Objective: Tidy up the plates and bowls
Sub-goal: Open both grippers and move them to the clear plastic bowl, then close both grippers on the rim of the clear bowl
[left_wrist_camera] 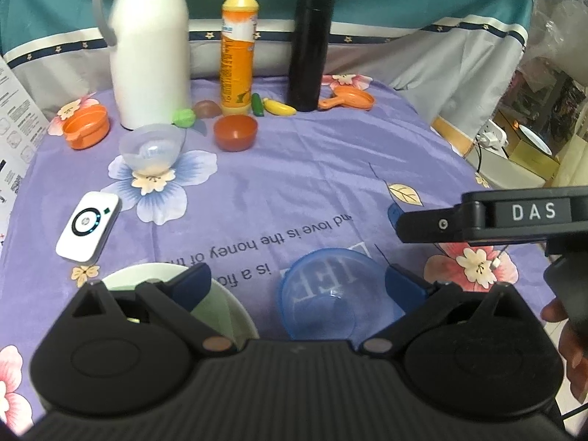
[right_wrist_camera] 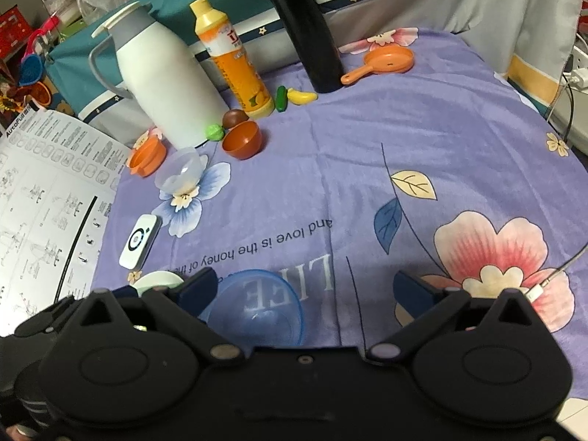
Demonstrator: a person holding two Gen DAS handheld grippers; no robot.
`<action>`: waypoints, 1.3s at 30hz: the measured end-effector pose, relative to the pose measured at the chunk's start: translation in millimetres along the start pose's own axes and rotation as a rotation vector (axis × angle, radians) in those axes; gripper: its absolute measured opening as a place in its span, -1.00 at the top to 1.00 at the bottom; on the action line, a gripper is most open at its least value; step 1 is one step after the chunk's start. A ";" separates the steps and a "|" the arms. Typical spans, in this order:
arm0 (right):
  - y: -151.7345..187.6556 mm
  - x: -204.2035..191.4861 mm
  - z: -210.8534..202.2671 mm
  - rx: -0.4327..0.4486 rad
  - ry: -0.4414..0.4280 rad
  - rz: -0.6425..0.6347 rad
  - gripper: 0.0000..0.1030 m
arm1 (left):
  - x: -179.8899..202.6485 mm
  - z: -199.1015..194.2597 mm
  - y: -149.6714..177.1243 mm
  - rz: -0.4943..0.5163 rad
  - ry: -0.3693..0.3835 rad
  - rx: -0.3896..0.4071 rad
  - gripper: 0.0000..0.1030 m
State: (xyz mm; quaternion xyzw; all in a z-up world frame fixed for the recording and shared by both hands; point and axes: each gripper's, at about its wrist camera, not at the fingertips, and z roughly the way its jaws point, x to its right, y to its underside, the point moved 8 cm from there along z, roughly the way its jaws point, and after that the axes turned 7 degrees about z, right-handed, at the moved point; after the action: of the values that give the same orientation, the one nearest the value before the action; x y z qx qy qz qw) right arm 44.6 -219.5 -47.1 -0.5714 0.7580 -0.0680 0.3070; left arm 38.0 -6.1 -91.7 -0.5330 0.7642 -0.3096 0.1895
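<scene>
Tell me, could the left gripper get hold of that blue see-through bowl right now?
Probably yes. The left gripper is open, and the blue bowl sits just ahead between its fingers, empty, with nothing lying across it. The pale green plate lies to the left, apart.

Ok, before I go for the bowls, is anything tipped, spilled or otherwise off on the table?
The clear bowl near the white jug lies tilted on its side, not flat. The brown bowl also leans a little. The blue bowl sits upright. No spills or damage visible.
</scene>
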 end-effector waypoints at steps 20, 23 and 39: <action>-28.4 -69.9 43.1 -0.046 -0.021 -0.062 -1.00 | -111.2 15.9 -20.9 -0.064 -0.157 0.024 -1.00; -36.7 -85.0 61.4 -0.072 -0.027 -0.049 -1.00 | -137.8 26.7 -26.7 -0.097 -0.189 0.023 -1.00; -80.3 -168.0 154.3 -0.123 -0.056 -0.040 -0.79 | -229.4 98.1 -58.9 -0.219 -0.248 -0.005 -1.00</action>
State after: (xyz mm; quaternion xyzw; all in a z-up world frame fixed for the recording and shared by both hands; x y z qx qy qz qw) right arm 221.2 -55.8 -69.3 -0.6058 0.7404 -0.0112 0.2912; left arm 222.4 167.0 -133.5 -0.6475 0.6732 -0.2586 0.2462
